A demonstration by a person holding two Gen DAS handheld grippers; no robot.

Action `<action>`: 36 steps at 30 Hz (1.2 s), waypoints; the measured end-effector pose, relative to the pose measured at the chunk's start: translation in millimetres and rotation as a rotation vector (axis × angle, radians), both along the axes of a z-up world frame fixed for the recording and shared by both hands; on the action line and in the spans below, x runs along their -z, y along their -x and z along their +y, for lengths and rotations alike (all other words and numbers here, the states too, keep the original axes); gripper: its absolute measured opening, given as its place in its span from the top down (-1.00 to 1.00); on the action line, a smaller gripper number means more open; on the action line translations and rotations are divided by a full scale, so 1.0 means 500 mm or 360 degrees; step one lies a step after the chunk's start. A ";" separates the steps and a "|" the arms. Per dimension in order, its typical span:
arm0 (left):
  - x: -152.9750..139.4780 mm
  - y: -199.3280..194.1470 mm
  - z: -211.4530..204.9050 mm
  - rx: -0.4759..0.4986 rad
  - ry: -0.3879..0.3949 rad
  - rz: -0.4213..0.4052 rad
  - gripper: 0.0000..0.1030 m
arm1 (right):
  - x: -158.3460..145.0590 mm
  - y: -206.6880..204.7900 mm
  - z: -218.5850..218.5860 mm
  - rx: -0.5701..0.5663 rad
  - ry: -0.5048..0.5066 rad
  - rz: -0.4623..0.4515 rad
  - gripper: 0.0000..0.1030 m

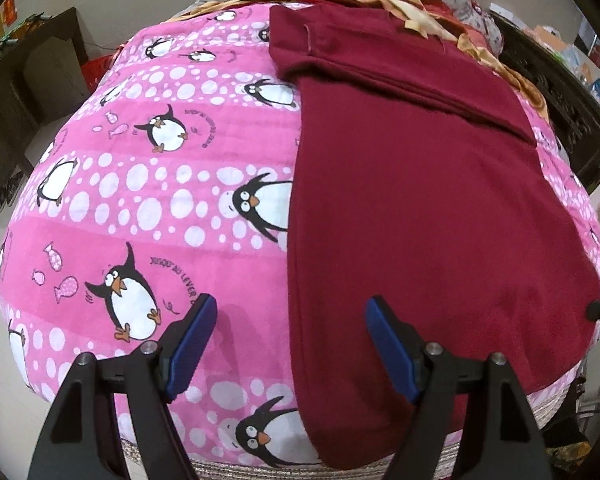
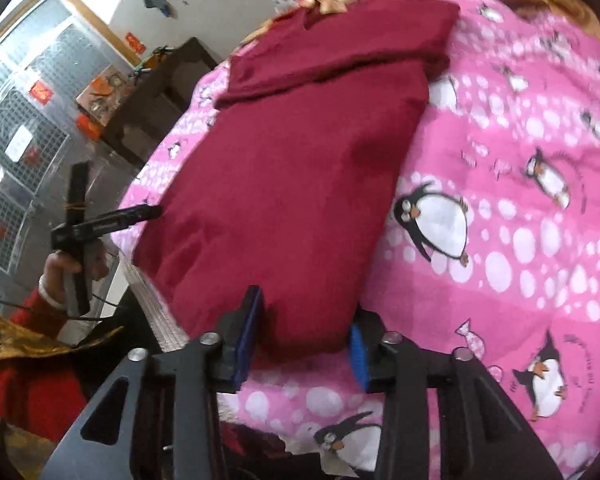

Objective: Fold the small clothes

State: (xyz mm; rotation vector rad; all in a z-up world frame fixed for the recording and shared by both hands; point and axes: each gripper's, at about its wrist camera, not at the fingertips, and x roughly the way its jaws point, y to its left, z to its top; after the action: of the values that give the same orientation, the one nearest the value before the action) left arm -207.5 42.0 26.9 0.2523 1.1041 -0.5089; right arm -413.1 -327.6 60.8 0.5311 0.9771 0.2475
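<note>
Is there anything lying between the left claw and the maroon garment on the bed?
Nothing visible: only bare pink penguin blanket lies under the open left claw, and the maroon garment begins right beside its right finger.

Readable text: only on the pink penguin bedcover.
Bedcover (image 1: 160, 200) has curved dark print by the penguins (image 1: 130, 300): "JUSQU'AU LEVER D…" legible next to the near-left bird, rest cut off by the left gripper finger (image 1: 192, 340); same phrase by a 2nd penguin (image 1: 166, 128) higher up, too small to read in full. Red wall stickers (image 2: 40, 92) in right wrist view: marks illegible. Nothing else readable.
</note>
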 end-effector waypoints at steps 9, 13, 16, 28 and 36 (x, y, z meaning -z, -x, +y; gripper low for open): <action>0.011 0.003 0.000 0.0008 -0.0013 0.0008 -0.56 | 0.032 0.030 -0.014 -0.0024 -0.0035 0.0151 -0.03; 0.010 0.008 0.004 0.0003 -0.0001 0.0035 -0.56 | 0.042 0.038 -0.018 0.0010 -0.0049 0.0132 -0.15; 0.005 0.018 0.008 0.0035 0.0021 0.0071 -0.56 | 0.051 0.033 -0.002 0.0033 0.0004 0.0092 -0.30; 0.015 0.038 0.038 0.0021 0.0097 0.0197 -0.61 | 0.057 0.035 -0.002 0.0098 -0.0132 0.0040 -0.75; 0.016 0.041 0.004 0.0063 0.0129 0.0249 -0.60 | 0.052 0.031 0.008 0.0051 -0.0107 0.0044 -0.05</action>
State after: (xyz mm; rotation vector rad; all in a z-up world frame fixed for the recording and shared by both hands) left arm -227.8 44.1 19.0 0.1654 1.2295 -0.6155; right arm -428.5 -323.3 35.0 0.6124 0.9893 0.2456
